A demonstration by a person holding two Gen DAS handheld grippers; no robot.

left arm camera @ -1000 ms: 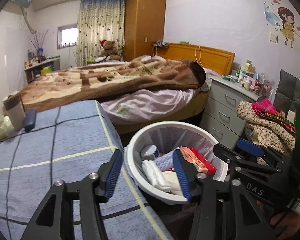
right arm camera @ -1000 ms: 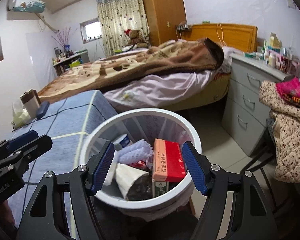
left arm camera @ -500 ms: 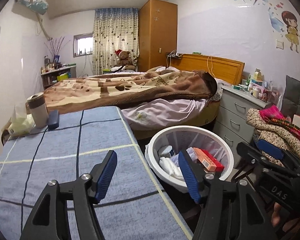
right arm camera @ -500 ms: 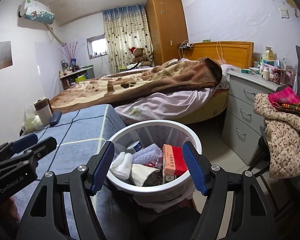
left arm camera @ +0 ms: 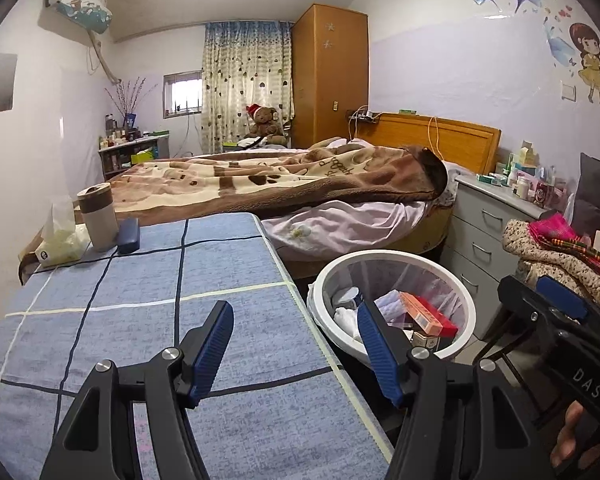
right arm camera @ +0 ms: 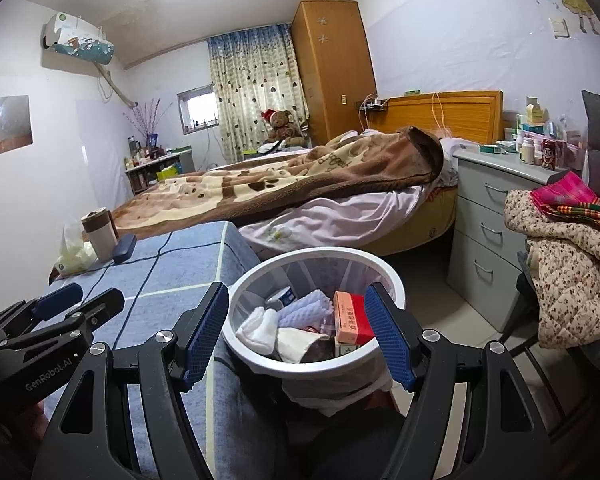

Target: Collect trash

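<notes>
Though already well filled, white trash bin (right arm camera: 388,276) on the floor beside the blue checked table (left arm camera: 140,304): red and orange box (right arm camera: 350,316), white socks (right arm camera: 256,328), pale corrugated sponge (right arm camera: 304,310) and crumpled paper (right arm camera: 296,342) piled inside. Nothing loose on the nearer cloth. Only a lidded cup (left arm camera: 97,216), a dark case (left arm camera: 127,236) and a tissue pack (left arm camera: 58,246) at the far edge, probably keepers rather than rubbish. Collecting judged nearly or wholly finished. Left gripper (left arm camera: 294,344) released above the table edge, jaws just widened, nothing between them. Right gripper (right arm camera: 296,330) likewise released and empty, blue pads framing the bin from short of its rim without touching. Beyond, bed (right arm camera: 340,184) and grey drawers (right arm camera: 488,236), no obvious litter there.
</notes>
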